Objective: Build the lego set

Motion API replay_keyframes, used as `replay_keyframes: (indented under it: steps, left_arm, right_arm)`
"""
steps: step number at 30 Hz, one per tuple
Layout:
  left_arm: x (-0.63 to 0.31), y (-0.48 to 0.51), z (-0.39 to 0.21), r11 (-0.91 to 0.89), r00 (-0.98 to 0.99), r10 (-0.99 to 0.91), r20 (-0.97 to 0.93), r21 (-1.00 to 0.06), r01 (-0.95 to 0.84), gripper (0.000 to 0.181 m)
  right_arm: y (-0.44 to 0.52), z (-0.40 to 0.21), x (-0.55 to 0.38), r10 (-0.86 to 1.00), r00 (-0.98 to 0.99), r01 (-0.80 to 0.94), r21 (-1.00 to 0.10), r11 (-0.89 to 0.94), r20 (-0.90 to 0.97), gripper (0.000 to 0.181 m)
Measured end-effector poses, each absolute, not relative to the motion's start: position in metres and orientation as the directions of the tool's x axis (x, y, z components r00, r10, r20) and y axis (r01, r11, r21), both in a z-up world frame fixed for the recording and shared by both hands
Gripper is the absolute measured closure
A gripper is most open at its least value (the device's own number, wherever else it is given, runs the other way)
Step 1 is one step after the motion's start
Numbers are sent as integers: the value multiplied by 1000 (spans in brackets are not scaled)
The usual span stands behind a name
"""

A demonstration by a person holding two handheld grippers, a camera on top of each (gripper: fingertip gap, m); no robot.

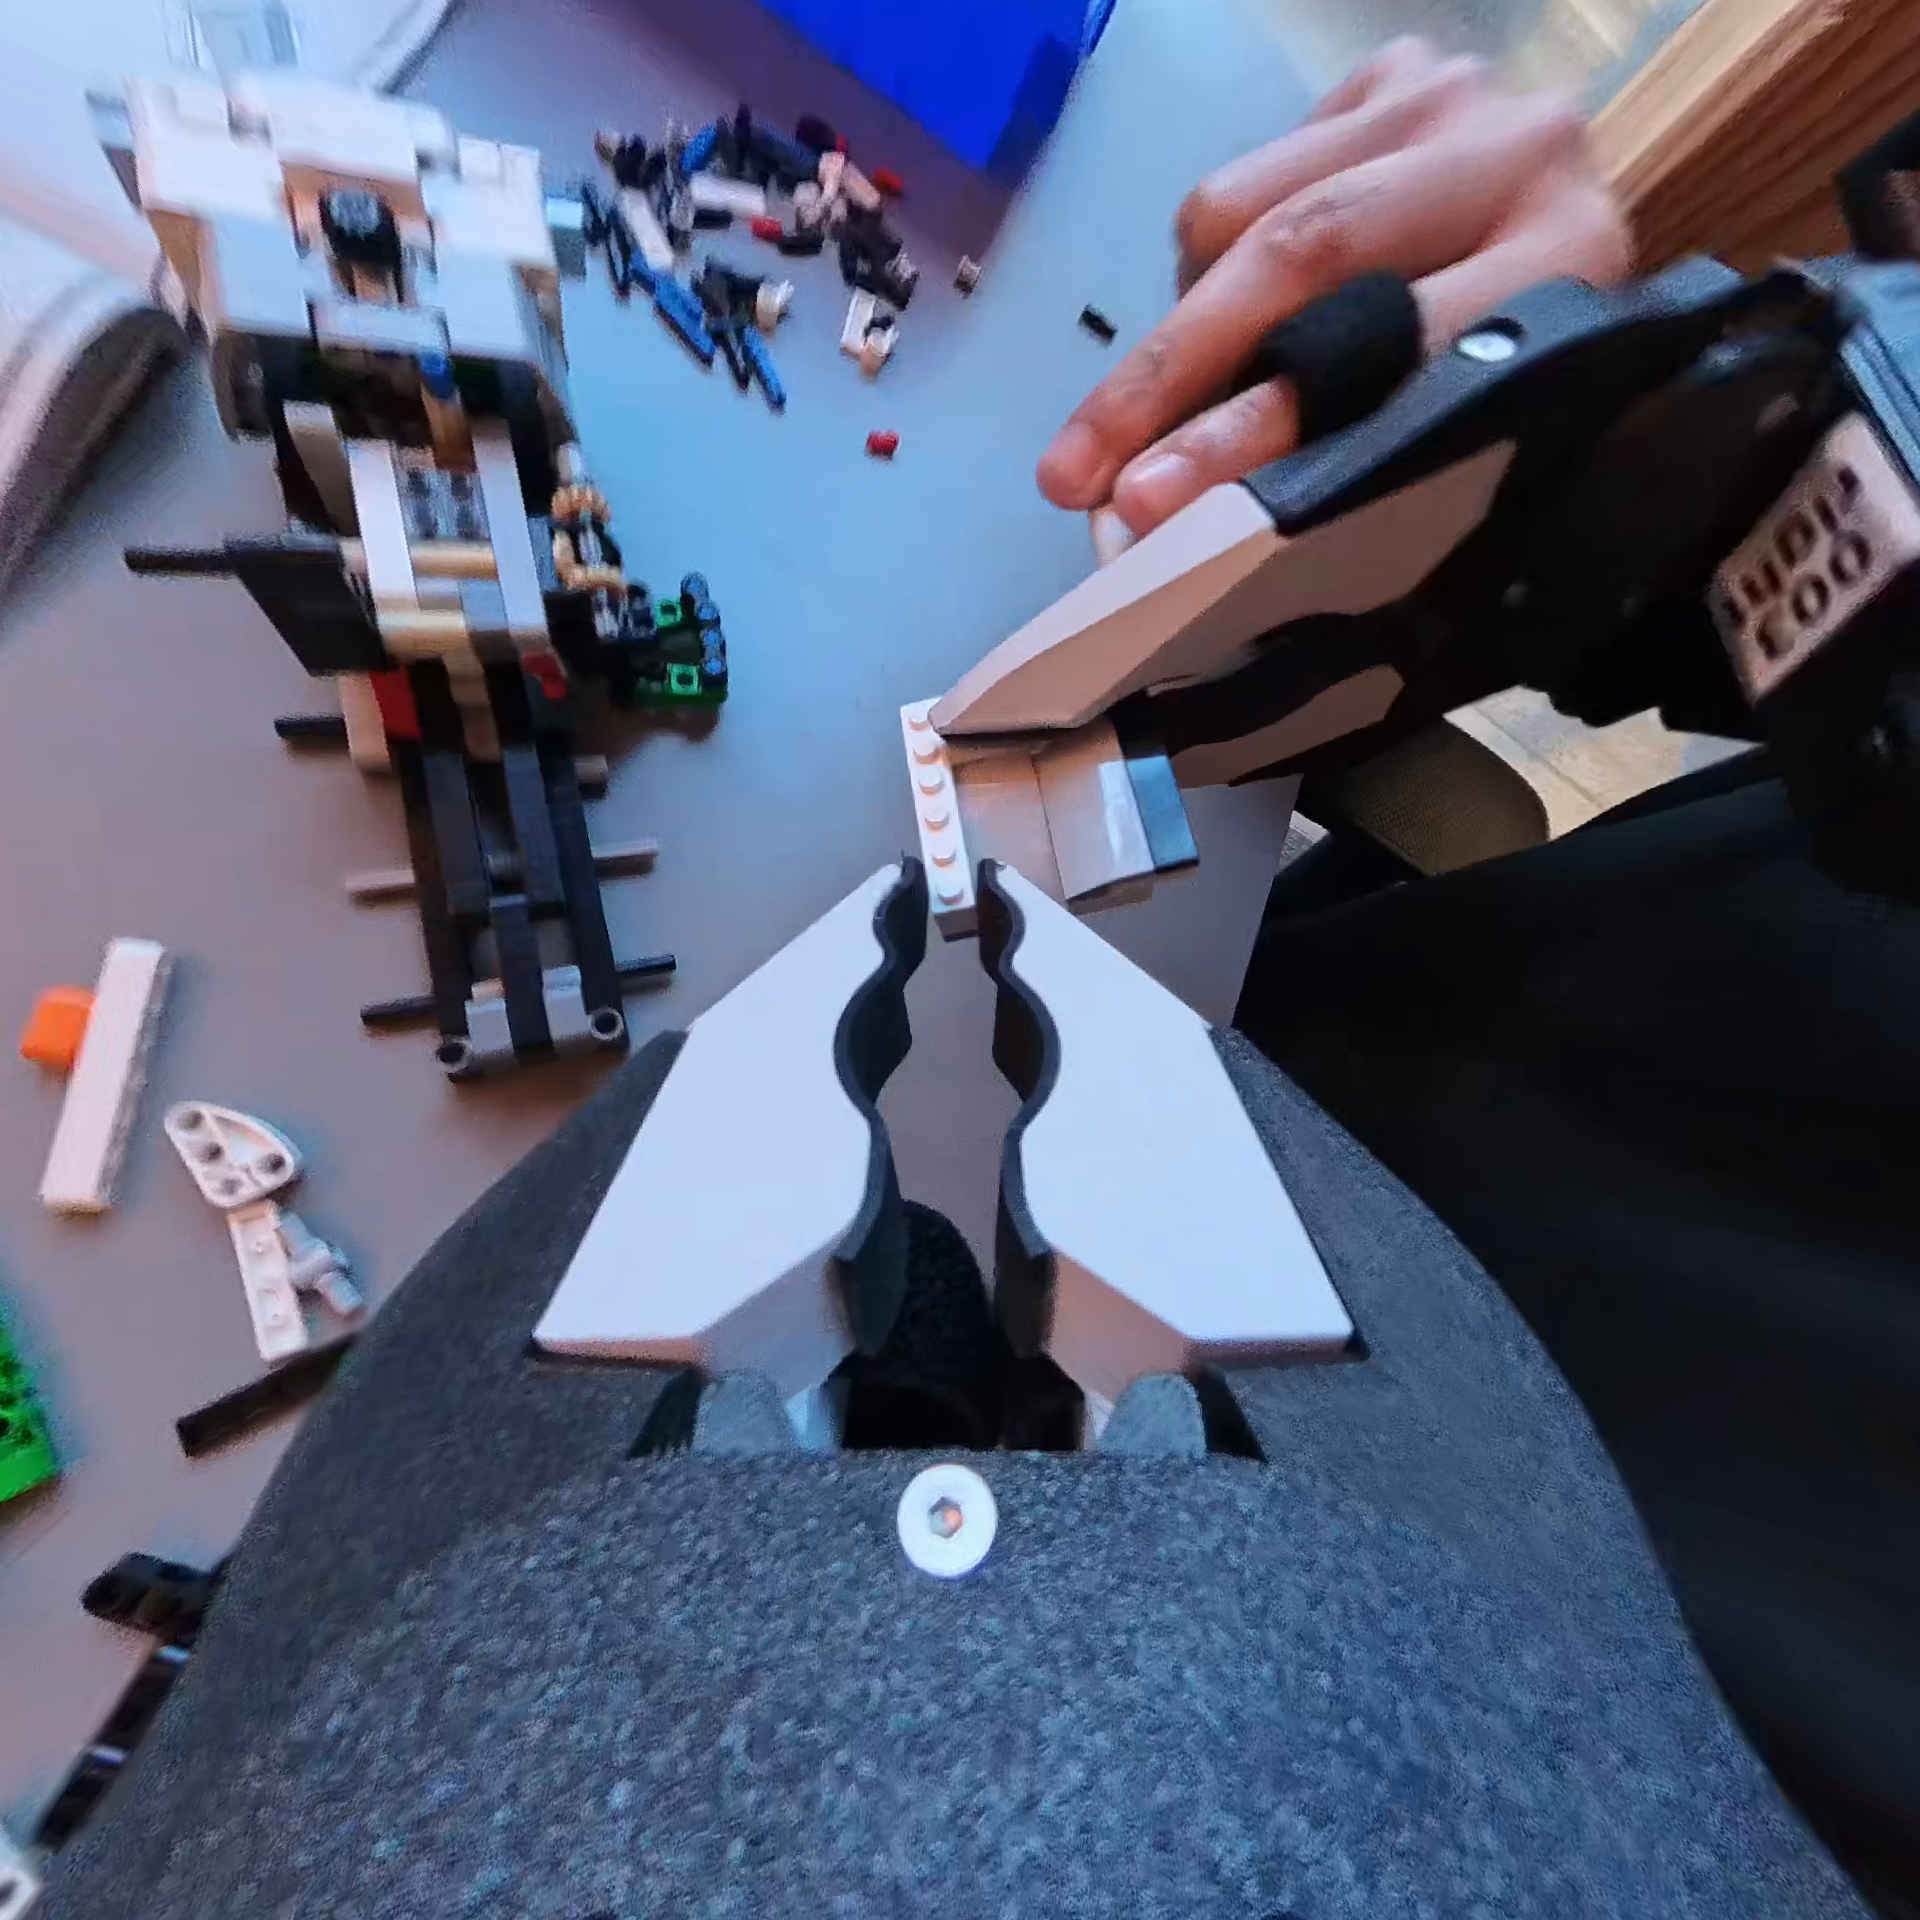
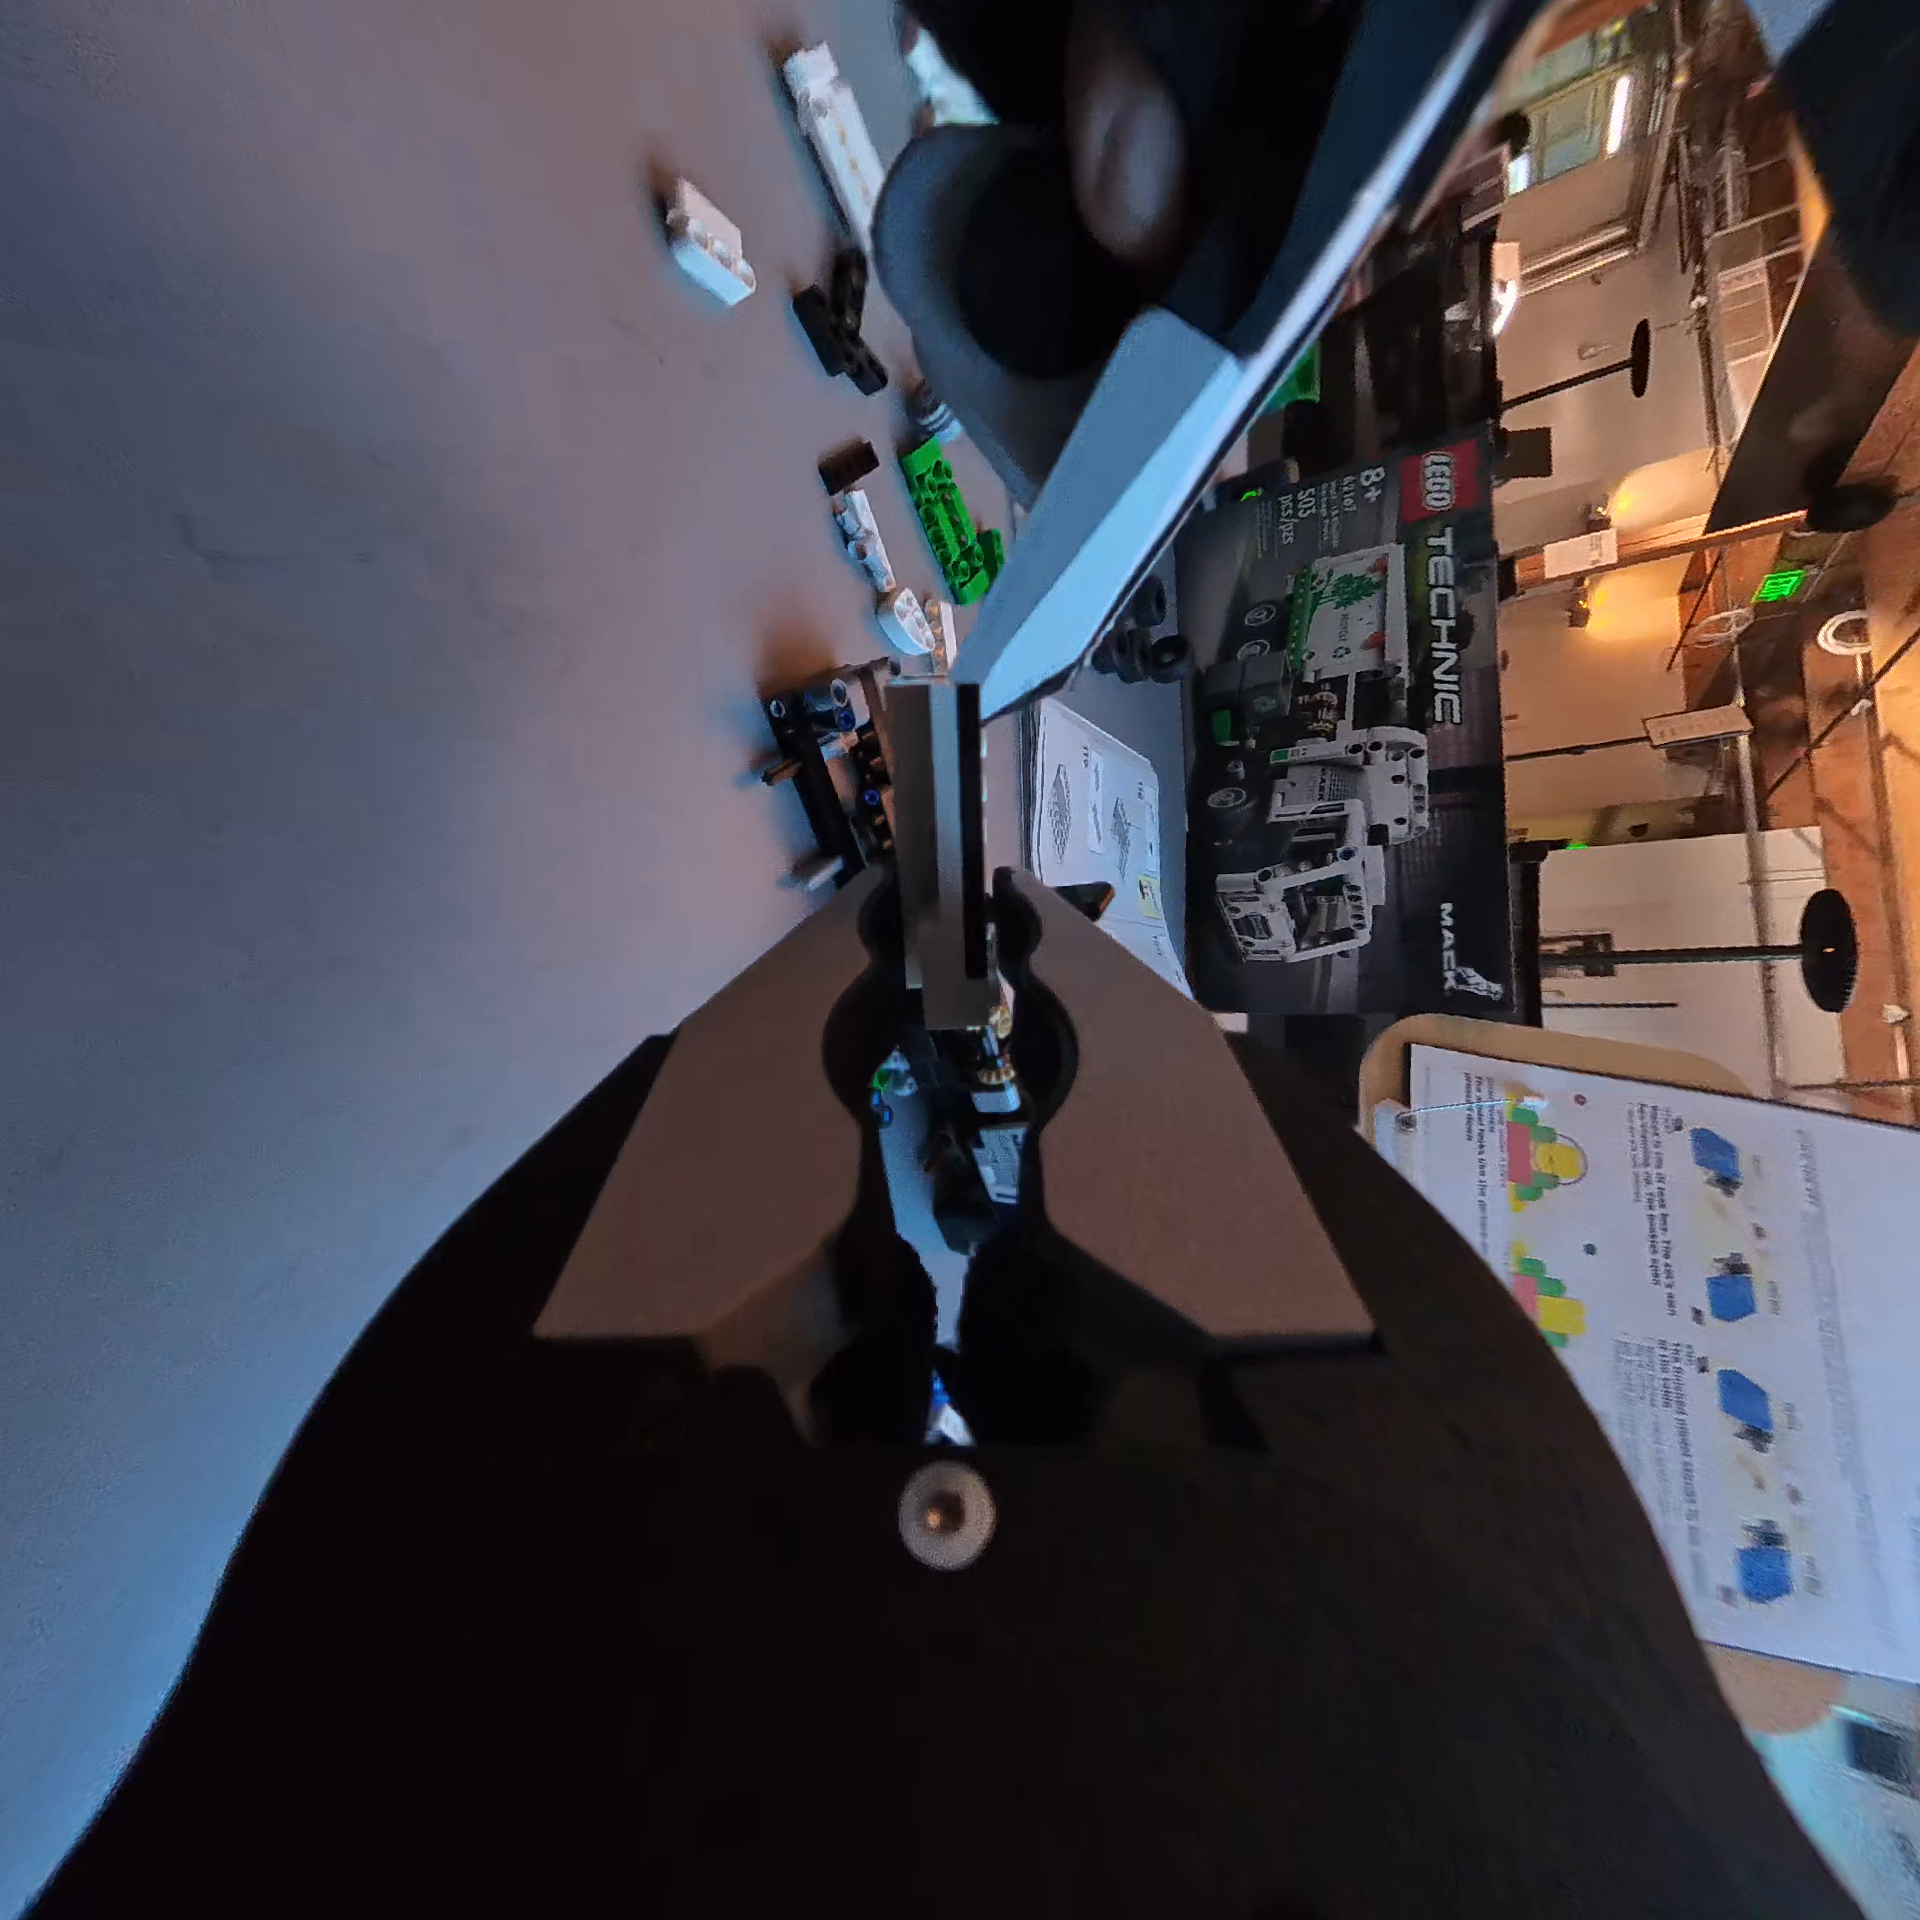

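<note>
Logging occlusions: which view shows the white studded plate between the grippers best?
The left wrist view: the white studded plate lies lengthwise with its studs showing, between the right gripper and the left gripper. The right wrist view shows only grey slabs edge-on.

White studded plate point(image 1: 943, 821) between claws

A grey desk point(image 2: 364, 727) fills the near view. Beyond it, a warmly lit room with wooden shelving point(image 2: 1766, 582) and glowing lamps point(image 2: 1662, 499).
</note>
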State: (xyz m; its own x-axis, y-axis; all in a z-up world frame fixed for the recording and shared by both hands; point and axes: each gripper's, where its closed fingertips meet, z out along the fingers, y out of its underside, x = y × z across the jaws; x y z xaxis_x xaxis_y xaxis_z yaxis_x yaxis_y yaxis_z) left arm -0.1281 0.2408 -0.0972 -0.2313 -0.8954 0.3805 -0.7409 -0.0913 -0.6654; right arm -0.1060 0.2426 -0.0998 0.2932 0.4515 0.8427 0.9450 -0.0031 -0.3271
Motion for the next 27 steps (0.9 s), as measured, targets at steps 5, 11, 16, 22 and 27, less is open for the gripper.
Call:
replay_keyframes:
  steps: [5, 11, 16, 22, 27]
  left_arm:
    - [-136, 241, -66, 105, -407, -903, 141, -844, -526, 131]
    - [-135, 222, -80, 420, -494, -841, -220, -842, -339, 135]
    - [-132, 222, -85, 457, -493, -828, -266, -830, -319, 164]
    - [-135, 222, -88, 457, -526, -816, -241, -826, -331, 165]
    - [-133, 223, -88, 505, -510, -803, -309, -807, -305, 165]
  right_arm:
    - [237, -86, -111, 509, 502, 799, -600, 36, 699, 166]
    - [230, -83, -128, 612, 576, 646, -760, 65, 542, 166]
    - [229, -87, -135, 641, 574, 621, -781, 64, 509, 167]
    - [228, -92, -138, 648, 545, 653, -754, 70, 532, 167]
    - [229, -91, -136, 653, 546, 642, -763, 77, 525, 167]
